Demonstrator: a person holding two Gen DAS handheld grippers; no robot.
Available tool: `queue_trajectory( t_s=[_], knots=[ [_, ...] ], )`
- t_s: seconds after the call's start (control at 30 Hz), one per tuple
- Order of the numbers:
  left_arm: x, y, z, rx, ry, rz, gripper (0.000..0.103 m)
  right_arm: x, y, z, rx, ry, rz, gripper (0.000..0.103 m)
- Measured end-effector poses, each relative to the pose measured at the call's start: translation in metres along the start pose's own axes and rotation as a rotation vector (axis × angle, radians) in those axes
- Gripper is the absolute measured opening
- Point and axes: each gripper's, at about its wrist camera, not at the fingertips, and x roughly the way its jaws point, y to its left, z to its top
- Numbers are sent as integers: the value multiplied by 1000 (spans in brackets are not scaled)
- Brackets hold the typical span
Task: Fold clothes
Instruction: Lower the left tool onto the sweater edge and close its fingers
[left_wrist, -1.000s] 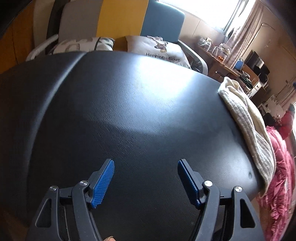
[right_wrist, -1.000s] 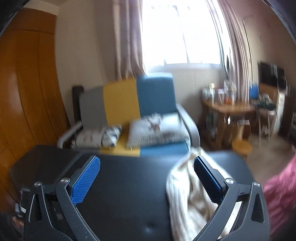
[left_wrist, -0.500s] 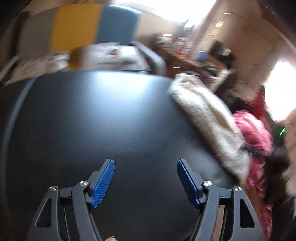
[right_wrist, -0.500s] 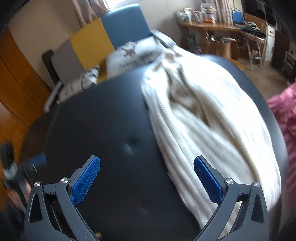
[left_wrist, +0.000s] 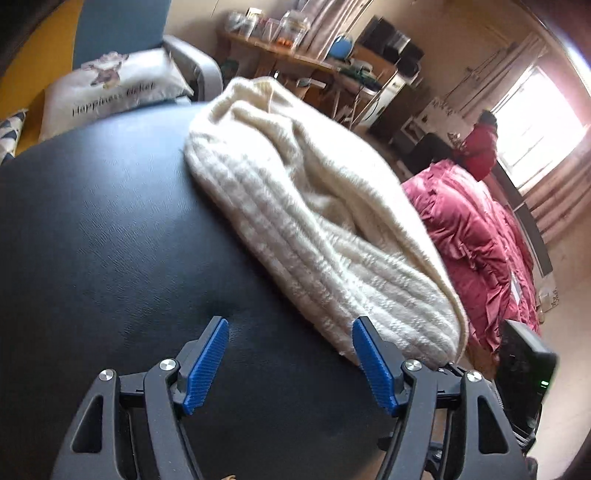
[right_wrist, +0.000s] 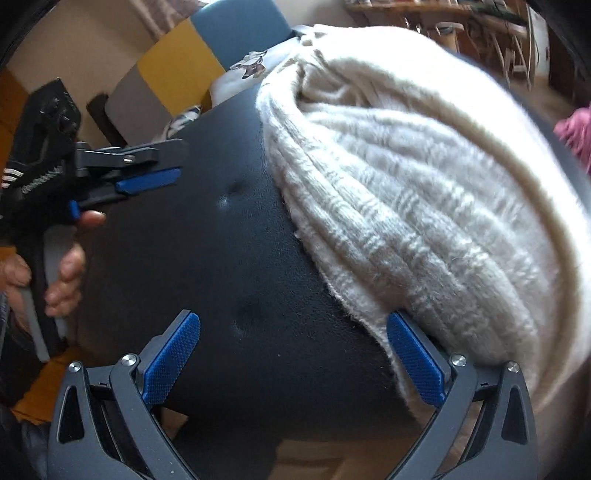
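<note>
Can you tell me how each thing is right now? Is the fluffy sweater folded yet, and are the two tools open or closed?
cream knit sweater: bunched in a heap, not folded, hanging over the surface's edge
left tool: open, holding nothing
right tool: open, holding nothing, its right finger against the sweater's edge
black padded surface: bare beside the sweater

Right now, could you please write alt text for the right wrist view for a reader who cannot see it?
A cream ribbed knit garment lies bunched on a black padded surface, filling the right of the frame. The open right hand-held gripper sits low in front, its right finger at the garment's near edge. At the far left, the left hand-held gripper hangs over the surface.
</note>
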Motion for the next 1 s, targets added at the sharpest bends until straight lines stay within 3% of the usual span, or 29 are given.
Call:
queue_trajectory(
  t_s=[0.13, 0.4, 0.53, 0.8, 1.0],
  knots=[
    [18, 7, 1, -54, 38, -17, 70, -3, 0, -8, 43, -33, 65, 103],
    [26, 9, -5, -90, 66, -39, 70, -7, 26, -28, 72, 10, 211, 103],
    [35, 12, -5, -157, 105, -69, 70, -18, 39, -35, 31, -22, 114, 103],
    [59, 13, 4, -289, 176, -127, 70, -56, 36, -37, 57, -124, 31, 103],
    [73, 7, 8, -339, 160, -116, 70, -74, 22, -45, 56, -188, -72, 103]
  ],
)
